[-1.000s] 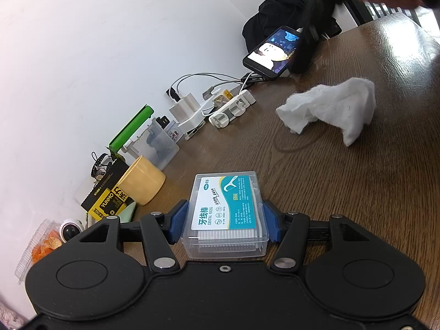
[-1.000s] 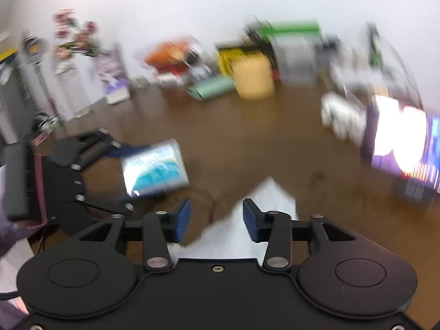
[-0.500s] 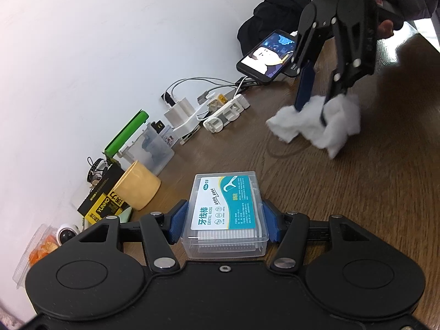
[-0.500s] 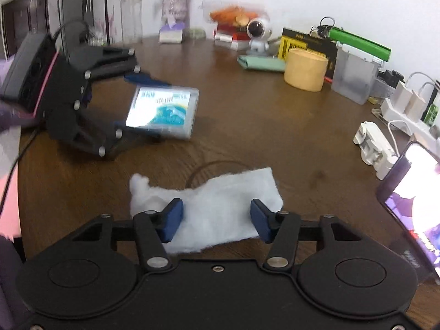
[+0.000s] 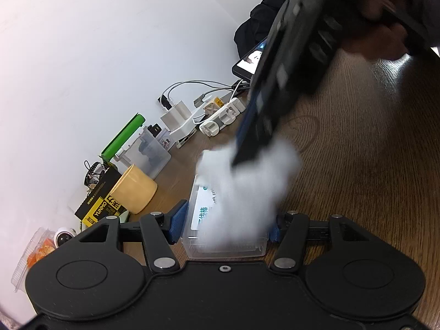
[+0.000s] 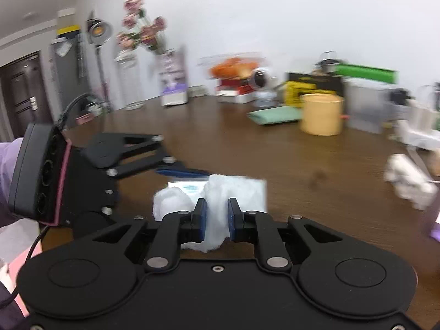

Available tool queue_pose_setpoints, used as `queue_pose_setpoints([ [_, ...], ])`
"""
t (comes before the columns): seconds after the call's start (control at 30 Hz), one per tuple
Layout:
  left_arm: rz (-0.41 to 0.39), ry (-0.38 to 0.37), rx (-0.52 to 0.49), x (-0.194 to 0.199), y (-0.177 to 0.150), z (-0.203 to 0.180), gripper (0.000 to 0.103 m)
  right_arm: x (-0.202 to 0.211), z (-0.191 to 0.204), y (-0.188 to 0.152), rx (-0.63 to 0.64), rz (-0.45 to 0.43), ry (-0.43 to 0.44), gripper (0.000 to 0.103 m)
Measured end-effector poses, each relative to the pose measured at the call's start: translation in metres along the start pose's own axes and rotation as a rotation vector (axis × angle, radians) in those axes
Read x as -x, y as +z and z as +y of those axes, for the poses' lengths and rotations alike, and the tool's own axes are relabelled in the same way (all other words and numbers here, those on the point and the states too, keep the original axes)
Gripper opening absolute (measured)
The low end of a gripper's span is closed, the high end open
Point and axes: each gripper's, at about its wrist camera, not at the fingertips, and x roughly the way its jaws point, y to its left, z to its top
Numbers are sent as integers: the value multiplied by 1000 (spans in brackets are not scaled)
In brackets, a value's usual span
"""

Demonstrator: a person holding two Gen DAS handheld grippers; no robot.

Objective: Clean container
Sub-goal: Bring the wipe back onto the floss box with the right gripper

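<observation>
A clear plastic dental-floss container [image 5: 205,211] with a teal and white label sits crosswise in my left gripper [image 5: 227,225], which is shut on its two sides. A fluffy white cloth [image 5: 247,192] lies over the right part of the lid, blurred by motion. My right gripper [image 5: 247,148] comes down from the upper right with the cloth in it. In the right wrist view its jaws [image 6: 217,217] are closing and the blue pads press the bunched cloth [image 6: 220,189]. Beyond the cloth shows a strip of the container [image 6: 187,186] and the left gripper's upper finger [image 6: 178,171].
Along the wall on the brown wooden table [image 5: 357,165] stand a yellow cup [image 5: 134,189], a black and yellow box [image 5: 101,206], a clear bin with a green lid [image 5: 148,154], a power strip with chargers [image 5: 220,115] and a propped phone [image 5: 247,63]. A person's hand [image 5: 385,27] holds the right gripper.
The right gripper closed on the white cloth, lifted it off the table and carried it onto the container's lid. The left gripper and container kept still.
</observation>
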Motion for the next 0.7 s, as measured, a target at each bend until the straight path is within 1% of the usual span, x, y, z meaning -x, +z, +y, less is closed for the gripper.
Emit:
queue_pose_setpoints([
  [0.07,0,1,-1,0,0,0,56,-9,16,-1,54,17,31,17],
  [0.13,0,0,0,1,0,0,56,-10,18,-3,67,25,15,17],
  [0.2,0,-1,1,1,1,0,56,-9,7,-4,57,33,-54,17],
  [0.27,0,0,1,1,1,0,56,-7,-9,-5,31,41,-175,17],
  [0.3,0,0,0,1,1,0,56,-7,-17,-4,7,42,-213,17],
  [0.33,0,0,0,1,1,0,56,-6,-21,-3,-10,37,-228,17],
  [0.43,0,-1,1,1,1,0,56,-8,-16,1,-7,-3,-181,17],
  [0.57,0,-1,1,1,1,0,56,-21,10,5,56,-16,-54,17],
  [0.63,1,-1,1,1,1,0,56,-23,19,4,78,-8,-8,17],
  [0.7,1,-2,2,0,2,1,56,-22,20,1,83,5,-6,17],
])
